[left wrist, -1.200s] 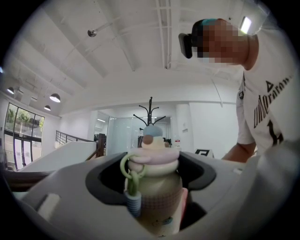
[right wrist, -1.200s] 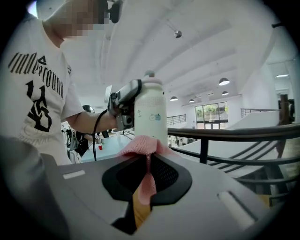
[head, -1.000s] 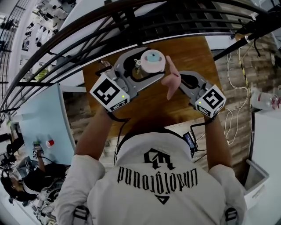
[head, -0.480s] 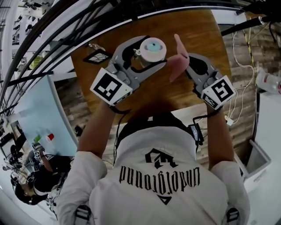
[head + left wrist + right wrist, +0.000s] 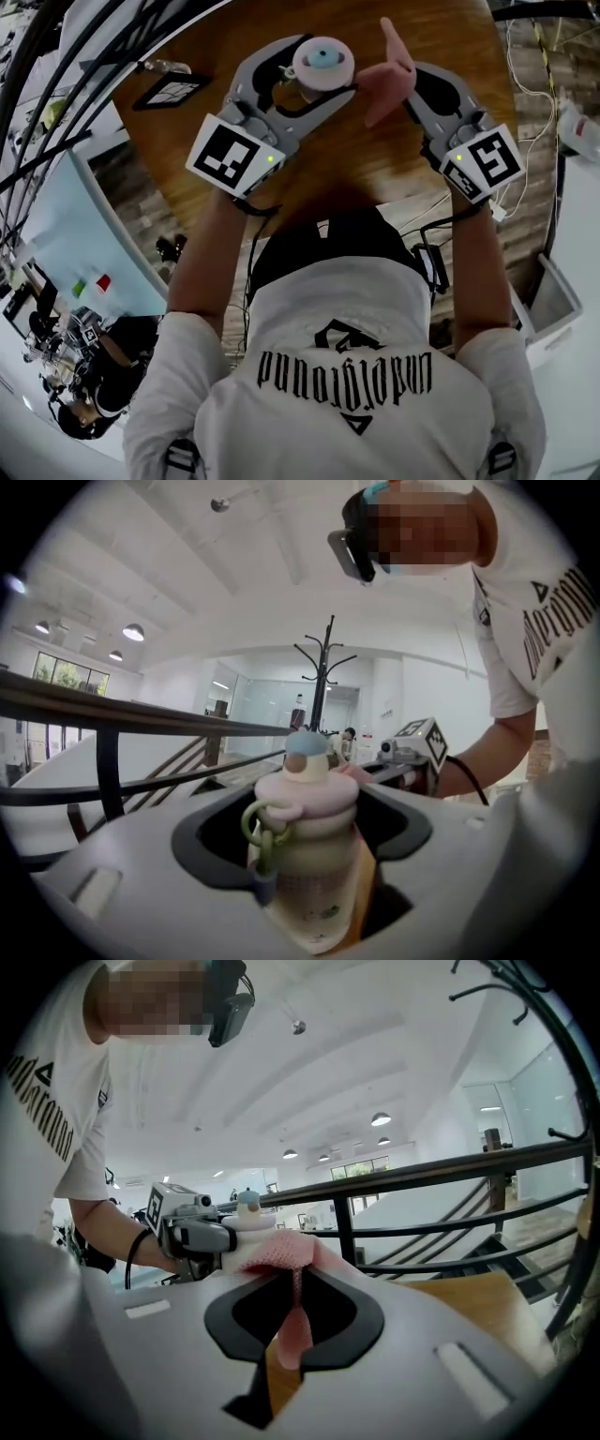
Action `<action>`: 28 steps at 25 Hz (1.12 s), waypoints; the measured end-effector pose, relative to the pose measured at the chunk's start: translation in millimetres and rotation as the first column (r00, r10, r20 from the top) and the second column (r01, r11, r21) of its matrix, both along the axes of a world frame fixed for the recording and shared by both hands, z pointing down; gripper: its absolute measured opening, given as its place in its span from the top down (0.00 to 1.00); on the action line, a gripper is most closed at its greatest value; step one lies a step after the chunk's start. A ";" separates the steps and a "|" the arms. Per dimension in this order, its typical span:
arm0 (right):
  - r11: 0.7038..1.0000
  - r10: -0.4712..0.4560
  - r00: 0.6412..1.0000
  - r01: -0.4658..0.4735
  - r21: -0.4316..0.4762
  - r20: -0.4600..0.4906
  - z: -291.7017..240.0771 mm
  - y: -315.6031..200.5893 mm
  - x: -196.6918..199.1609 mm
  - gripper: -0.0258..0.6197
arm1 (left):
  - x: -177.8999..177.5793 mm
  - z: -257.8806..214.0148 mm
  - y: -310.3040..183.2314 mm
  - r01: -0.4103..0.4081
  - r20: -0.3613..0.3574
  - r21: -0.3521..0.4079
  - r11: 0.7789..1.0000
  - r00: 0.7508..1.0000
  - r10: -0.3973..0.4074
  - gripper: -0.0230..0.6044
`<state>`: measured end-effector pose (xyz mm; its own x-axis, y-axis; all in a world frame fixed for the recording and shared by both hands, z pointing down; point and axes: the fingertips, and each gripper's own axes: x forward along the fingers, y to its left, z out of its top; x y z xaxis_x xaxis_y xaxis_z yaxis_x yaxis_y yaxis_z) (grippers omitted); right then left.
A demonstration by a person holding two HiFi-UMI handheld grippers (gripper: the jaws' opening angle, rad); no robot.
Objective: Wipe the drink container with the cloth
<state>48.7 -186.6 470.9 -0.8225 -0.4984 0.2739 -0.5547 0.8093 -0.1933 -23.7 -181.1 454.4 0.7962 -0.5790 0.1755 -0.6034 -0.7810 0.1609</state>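
Nearest the camera, the person's white shirt; beyond it, a round wooden tabletop under both outstretched arms. The left marker cube and the right marker cube sit at the near ends of the two tools. The left gripper has its jaws spread wide and clamped on either side of the bottle, which stands upright between them over the far part of the tabletop; whether its base rests on the wood cannot be told. A green loop hangs from the bottle's pink lid, which carries a blue cap. The right gripper has its jaws pressed together on the pink cloth, one fold hanging down between them; the bunched end of the cloth lies against the right side of the lid. A dark flat frame lies near the tabletop's left edge. Farthest, a dark railing runs past the tabletop's far edge
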 end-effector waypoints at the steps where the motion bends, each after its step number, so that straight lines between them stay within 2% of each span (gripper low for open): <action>1: 1.000 0.001 1.000 -0.001 -0.004 -0.005 6.3 -0.5 -0.2 0.92 | -0.1 10.2 0.1 0.000 0.011 -0.008 1.000 1.000 0.000 0.36; 12: 0.999 0.007 1.000 -0.008 -0.049 -0.014 51.2 -2.1 -1.1 0.92 | 2.3 82.2 -2.2 0.023 0.100 -0.055 0.998 0.995 -0.018 0.36; 17: 0.998 -0.008 1.000 0.006 -0.058 -0.022 56.8 0.3 -2.6 0.92 | 0.6 96.2 -2.2 0.021 0.125 -0.001 1.000 0.992 -0.021 0.36; 28: 0.997 -0.021 1.000 0.020 -0.081 -0.012 60.7 7.2 -2.7 0.92 | -1.9 107.0 8.1 0.019 0.157 0.005 1.000 0.987 -0.020 0.36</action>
<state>46.1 -179.4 531.6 -0.8282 -0.4576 0.3236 -0.5415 0.8022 -0.2515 -25.5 -173.0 561.4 0.7475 -0.5951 0.2951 -0.6362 -0.7692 0.0604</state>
